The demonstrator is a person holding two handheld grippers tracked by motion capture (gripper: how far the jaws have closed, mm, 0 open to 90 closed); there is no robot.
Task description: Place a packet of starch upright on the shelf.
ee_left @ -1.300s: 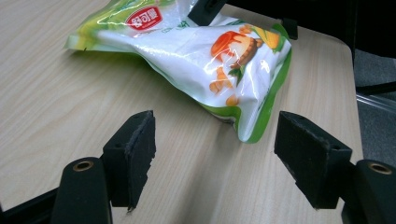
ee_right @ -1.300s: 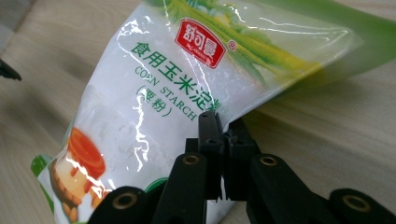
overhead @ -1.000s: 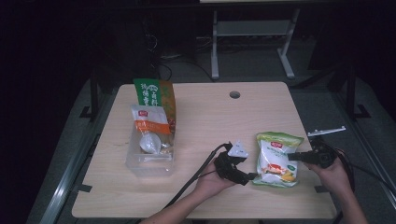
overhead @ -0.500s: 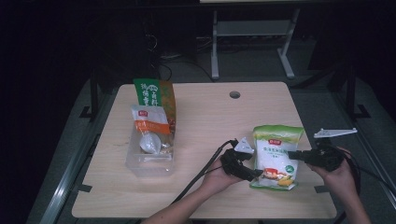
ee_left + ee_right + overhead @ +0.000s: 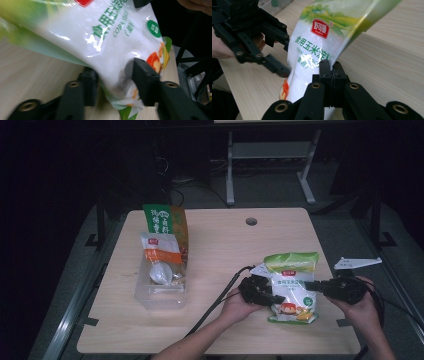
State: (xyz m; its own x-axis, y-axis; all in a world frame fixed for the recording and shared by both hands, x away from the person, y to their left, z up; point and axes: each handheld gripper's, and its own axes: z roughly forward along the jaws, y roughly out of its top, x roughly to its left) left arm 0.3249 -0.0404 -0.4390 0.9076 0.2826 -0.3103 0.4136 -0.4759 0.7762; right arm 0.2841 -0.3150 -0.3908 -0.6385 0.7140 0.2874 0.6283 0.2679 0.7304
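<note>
Two grippers' jaws clamp the "CORN STARCH" bag (image 5: 292, 285), the left gripper's (image 5: 269, 296) just closing.

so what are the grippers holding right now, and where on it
Both hold the white and green plastic bag of corn starch. The right gripper is shut on its side edge; the left gripper, jaws just closing, clamps the bag's lower part from the opposite side.

Starch bag (image 5: 292, 285) now upright, left-clamped.

Glossy plastic starch bag (image 5: 291, 287) on a matt, pale wood-grain table (image 5: 225, 245).
</note>
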